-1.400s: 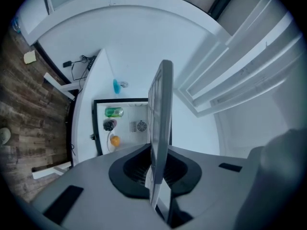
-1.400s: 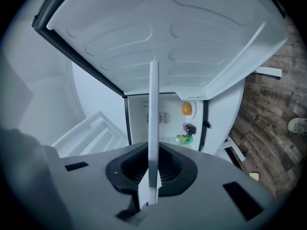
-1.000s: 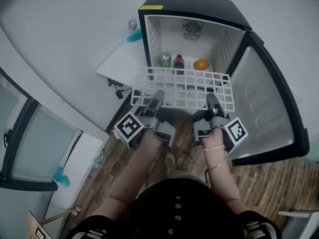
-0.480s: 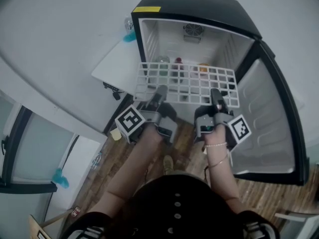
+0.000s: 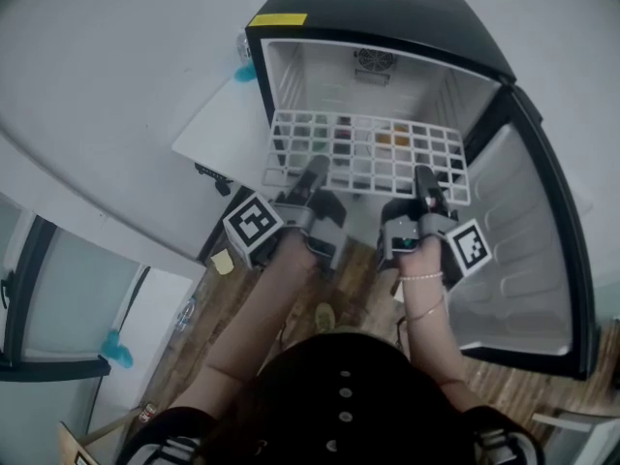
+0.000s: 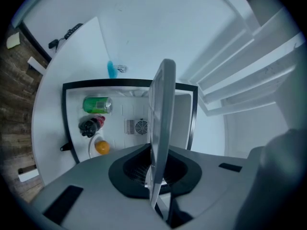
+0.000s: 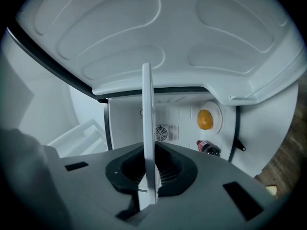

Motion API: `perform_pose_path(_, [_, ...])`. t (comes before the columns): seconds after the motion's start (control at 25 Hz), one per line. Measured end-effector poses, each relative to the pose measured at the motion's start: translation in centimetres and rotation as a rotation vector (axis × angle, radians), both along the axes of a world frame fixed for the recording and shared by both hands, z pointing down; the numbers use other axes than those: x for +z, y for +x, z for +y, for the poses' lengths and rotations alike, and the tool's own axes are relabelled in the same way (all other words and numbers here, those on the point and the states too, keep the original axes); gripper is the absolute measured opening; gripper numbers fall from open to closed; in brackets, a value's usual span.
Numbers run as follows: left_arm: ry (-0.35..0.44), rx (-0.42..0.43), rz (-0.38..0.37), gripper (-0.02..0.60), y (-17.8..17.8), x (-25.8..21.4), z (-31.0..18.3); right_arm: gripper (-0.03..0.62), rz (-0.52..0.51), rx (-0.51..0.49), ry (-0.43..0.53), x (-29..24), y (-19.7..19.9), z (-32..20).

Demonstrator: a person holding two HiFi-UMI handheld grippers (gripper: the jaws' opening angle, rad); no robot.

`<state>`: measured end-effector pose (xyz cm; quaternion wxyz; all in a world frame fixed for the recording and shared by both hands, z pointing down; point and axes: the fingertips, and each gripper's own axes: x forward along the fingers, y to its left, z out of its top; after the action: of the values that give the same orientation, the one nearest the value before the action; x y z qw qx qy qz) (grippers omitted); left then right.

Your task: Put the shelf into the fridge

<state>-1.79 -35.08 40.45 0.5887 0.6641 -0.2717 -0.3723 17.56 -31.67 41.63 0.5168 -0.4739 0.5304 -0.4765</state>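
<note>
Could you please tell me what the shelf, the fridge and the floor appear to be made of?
The shelf: a white grid of thin bars, matte; probably coated wire or plastic, the look leaves it open.
The fridge: smooth black shell, likely painted metal; white moulded liner with ribs, likely plastic.
The floor: brown planks with grain, wood or laminate.

One each of fridge [image 5: 387,15], shelf [image 5: 366,155], can [image 6: 97,104], bottle [image 6: 90,126], orange [image 6: 102,147]

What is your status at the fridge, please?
Left gripper, right gripper: both shut on shelf. Shelf level at open fridge mouth. Can, bottle, orange on fridge floor below; path looks clear.
</note>
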Motion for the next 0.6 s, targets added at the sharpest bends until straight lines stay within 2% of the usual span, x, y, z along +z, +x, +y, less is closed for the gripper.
perform_pose_path(0.6, [-0.007, 0.013, 0.007, 0.031, 0.14, 0.66, -0.74, 0.031, 0.015, 0.006, -0.011, 0.11, -0.05, -0.03])
